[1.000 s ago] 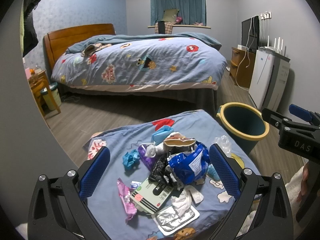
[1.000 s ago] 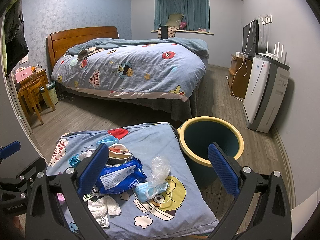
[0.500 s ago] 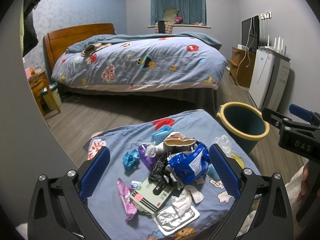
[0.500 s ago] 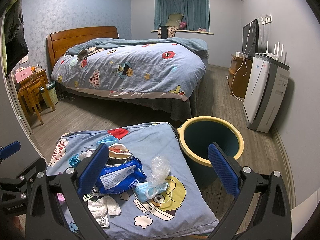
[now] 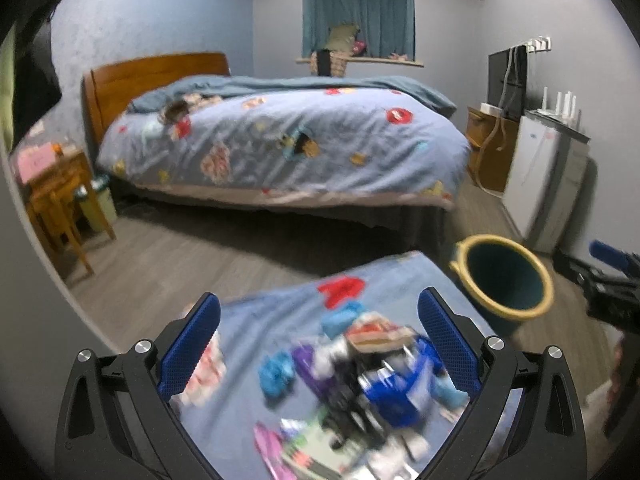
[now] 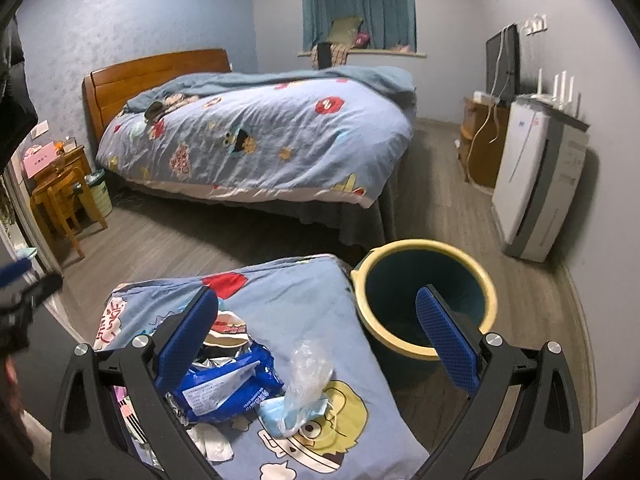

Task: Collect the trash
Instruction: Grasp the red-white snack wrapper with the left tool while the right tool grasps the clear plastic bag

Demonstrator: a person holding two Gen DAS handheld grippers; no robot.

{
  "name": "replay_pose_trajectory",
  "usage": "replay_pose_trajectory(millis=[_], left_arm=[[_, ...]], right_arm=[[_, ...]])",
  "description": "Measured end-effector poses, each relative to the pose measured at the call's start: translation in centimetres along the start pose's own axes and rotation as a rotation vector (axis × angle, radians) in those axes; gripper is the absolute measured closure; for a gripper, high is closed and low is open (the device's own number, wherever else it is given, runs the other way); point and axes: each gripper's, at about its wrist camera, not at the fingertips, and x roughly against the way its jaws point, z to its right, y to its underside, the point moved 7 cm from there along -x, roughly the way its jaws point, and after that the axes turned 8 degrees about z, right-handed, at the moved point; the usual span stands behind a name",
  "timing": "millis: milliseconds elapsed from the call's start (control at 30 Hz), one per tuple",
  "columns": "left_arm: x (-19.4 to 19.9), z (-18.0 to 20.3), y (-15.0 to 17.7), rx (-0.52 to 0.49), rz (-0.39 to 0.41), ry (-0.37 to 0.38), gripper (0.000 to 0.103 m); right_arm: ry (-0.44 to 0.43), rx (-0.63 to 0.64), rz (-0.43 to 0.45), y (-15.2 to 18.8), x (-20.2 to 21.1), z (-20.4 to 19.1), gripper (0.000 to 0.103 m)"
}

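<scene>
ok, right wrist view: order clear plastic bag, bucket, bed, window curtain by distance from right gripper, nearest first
1. Clear plastic bag, between the right gripper's fingers.
2. Bucket, on the floor, right.
3. Bed, across the floor.
4. Window curtain, on the far wall.

A home bedroom: large bed (image 6: 256, 140) with wooden headboard (image 6: 156, 70) and cartoon duvet, curtained window (image 6: 360, 12), bedside table (image 6: 60, 188), wood floor.

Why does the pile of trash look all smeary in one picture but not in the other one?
Left wrist view: motion blur smears the trash pile and the bed. Right wrist view: mostly sharp, the blue wrapper shows its label. Both views: the fisheye lens bends the room's edges.
</scene>
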Motion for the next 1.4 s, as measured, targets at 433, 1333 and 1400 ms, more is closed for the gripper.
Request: replay_pose_trajectory(millis=[433, 1333, 1400], left_arm=[[-7.3, -1.4, -0.6, 0.018, -0.042, 0.007, 0.005], [-16.1, 5.9, 11.1, -0.165, -0.414, 0.237, 0.040], [-16.3, 5.9, 11.6, -0.172, -0.431, 0.238, 0.040]], right_arm=[[0.025, -0.101, -0.196, 2.6, -9.7, 0.9, 0.005], [0.005, -0.230, -0.570, 12.1, -15.3, 0.7, 0.079], [0.000, -0.235, -0.571, 12.0, -15.3, 0.6, 0.080]])
